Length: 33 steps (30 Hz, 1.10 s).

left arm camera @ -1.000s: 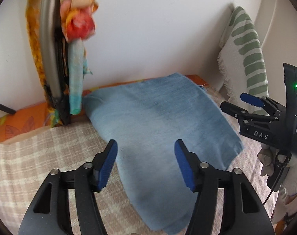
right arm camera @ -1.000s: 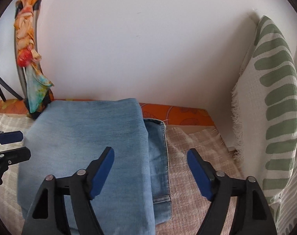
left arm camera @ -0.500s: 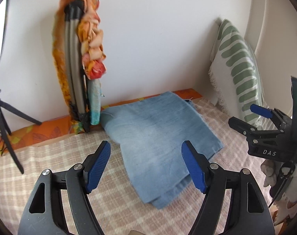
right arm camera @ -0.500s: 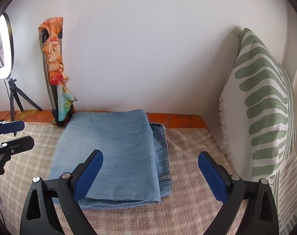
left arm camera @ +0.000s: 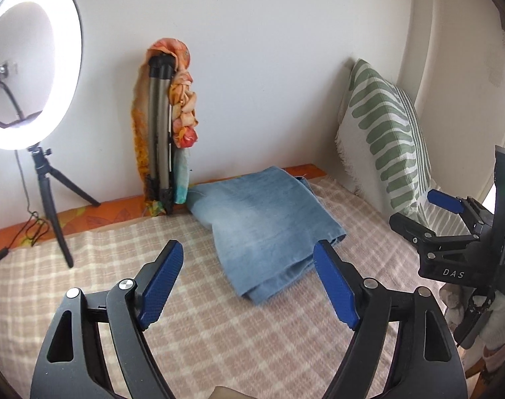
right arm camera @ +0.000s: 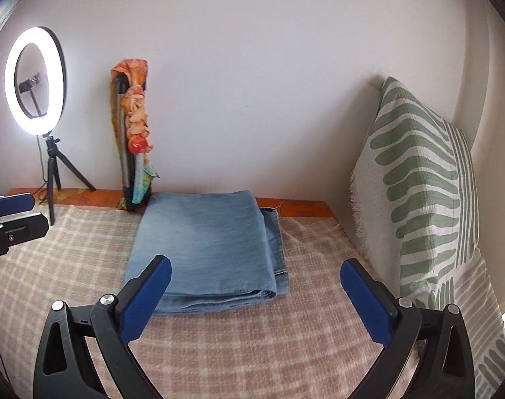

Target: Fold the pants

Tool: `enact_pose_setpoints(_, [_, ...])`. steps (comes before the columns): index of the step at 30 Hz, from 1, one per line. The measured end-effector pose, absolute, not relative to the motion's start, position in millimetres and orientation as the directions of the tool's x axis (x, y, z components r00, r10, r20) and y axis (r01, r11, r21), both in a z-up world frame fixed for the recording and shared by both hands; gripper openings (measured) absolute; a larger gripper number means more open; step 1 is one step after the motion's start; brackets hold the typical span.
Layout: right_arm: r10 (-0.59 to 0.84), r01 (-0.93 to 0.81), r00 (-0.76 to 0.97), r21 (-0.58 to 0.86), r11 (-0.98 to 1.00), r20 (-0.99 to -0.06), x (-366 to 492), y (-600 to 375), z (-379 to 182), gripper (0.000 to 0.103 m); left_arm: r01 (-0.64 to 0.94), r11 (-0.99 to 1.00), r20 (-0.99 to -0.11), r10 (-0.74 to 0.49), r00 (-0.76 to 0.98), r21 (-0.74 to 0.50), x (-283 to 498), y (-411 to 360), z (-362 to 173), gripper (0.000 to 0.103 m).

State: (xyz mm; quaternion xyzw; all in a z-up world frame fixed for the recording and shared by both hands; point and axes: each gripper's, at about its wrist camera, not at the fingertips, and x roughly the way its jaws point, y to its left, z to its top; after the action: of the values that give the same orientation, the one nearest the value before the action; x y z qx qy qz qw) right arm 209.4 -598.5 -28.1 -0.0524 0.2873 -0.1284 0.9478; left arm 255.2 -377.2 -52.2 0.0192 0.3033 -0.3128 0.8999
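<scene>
The light blue denim pants (left arm camera: 265, 226) (right arm camera: 209, 249) lie folded into a compact rectangle on the checked blanket, near the wall. My left gripper (left arm camera: 249, 266) hovers short of the bundle, its jaws still opening, with nothing between the blue pads. My right gripper (right arm camera: 255, 282) is also back from the pants, jaws wide and opening a little more, empty. In the left wrist view the right gripper (left arm camera: 428, 212) shows at the right edge. The left gripper's fingers (right arm camera: 13, 219) show at the left edge of the right wrist view.
A checked beige blanket (right arm camera: 252, 349) covers the bed. A lit ring light on a tripod (left arm camera: 29, 66) stands at the left. A folded stand wrapped in orange cloth (left arm camera: 167, 126) leans on the wall. A green-striped pillow (right arm camera: 418, 193) is propped at the right.
Both grippers pulled back and up from the folded pants, which now look smaller and farther away. Both pairs of jaws widened. The ring light came into view.
</scene>
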Motion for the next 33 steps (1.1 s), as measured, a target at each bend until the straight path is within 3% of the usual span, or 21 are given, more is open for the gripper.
enact_pose_setpoints(15, [-0.214, 0.181, 0.858, -0.114, 0.977, -0.466, 118, -529, -2, 0.103, 0.613, 0.788, -0.476, -0.565, 0.675, -0.066, 155, -317, -27, 0.083])
enact_pose_setpoints(33, [-0.174, 0.169, 0.87, -0.052, 0.984, -0.461, 49, -483, -17, 0.103, 0.577, 0.815, -0.504, -0.481, 0.718, 0.043, 100, -279, -53, 0.087])
